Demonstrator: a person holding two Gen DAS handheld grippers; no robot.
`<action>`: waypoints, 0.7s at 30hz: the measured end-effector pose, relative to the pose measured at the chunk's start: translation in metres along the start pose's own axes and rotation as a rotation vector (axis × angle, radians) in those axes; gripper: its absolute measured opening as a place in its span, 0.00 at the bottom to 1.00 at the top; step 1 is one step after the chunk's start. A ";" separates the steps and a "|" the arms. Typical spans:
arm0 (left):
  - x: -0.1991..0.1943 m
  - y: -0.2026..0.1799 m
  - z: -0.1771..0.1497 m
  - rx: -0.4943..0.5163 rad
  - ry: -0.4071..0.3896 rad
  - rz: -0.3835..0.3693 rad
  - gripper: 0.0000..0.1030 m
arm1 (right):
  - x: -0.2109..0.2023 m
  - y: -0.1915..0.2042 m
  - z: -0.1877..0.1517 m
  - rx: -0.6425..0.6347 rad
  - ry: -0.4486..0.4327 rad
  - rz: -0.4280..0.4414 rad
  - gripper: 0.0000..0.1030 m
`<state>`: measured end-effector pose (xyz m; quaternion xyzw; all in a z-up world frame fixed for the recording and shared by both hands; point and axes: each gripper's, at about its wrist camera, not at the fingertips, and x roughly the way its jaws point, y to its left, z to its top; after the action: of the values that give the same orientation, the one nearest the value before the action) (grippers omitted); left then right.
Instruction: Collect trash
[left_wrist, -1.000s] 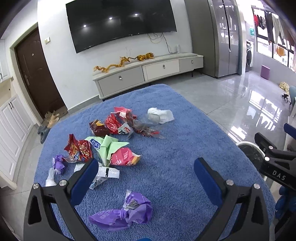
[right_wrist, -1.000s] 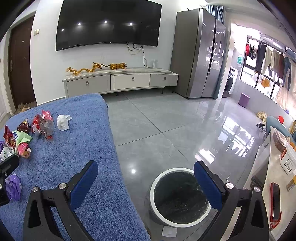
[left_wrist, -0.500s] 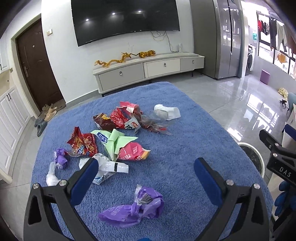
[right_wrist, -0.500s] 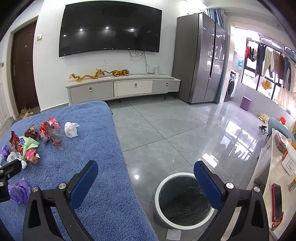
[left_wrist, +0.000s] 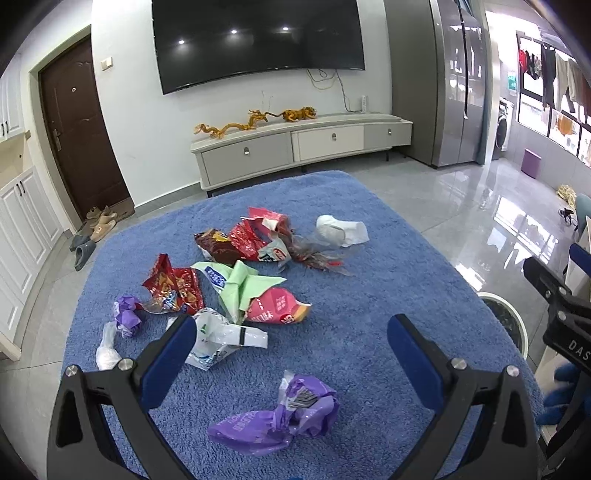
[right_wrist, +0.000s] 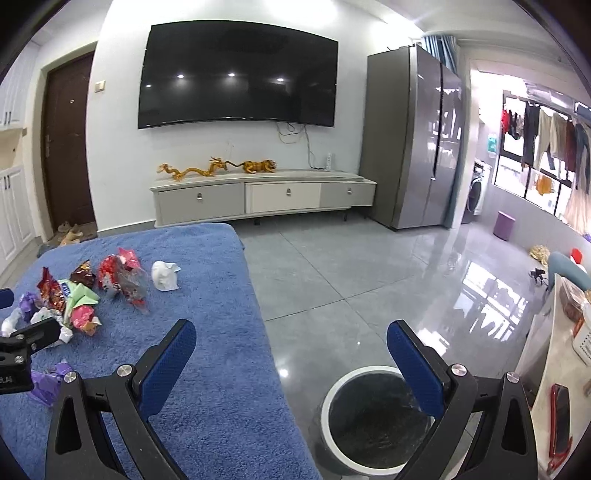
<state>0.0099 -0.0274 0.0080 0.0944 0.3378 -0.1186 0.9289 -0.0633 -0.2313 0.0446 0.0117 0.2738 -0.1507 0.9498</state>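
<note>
On the blue cloth (left_wrist: 369, 295): two purple wrappers (left_wrist: 277, 417), one white tissue (left_wrist: 341, 229).

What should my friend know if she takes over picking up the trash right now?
Left gripper: open, holding nothing, above the purple wrapper at the near edge of the blue cloth.
Right gripper: open, holding nothing, out over the floor near the round bin.
Trash: every piece in view lies on the cloth, including the white tissue, pink packet and red snack bag.
Done: nothing visibly grasped.
Left: grab each piece and drop it in the bin; the purple wrapper looks closest.
</note>
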 end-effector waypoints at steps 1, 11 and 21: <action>-0.001 0.002 0.000 -0.005 -0.007 0.004 1.00 | 0.000 0.000 0.000 0.006 0.007 0.008 1.00; -0.009 0.012 -0.004 0.019 -0.045 0.019 1.00 | 0.008 0.006 -0.004 -0.002 0.084 0.031 1.00; 0.008 0.110 -0.034 -0.134 0.065 0.124 1.00 | 0.020 0.052 -0.008 -0.065 0.218 0.387 0.92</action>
<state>0.0269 0.0853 -0.0120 0.0564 0.3685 -0.0347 0.9273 -0.0364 -0.1868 0.0238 0.0496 0.3722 0.0453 0.9257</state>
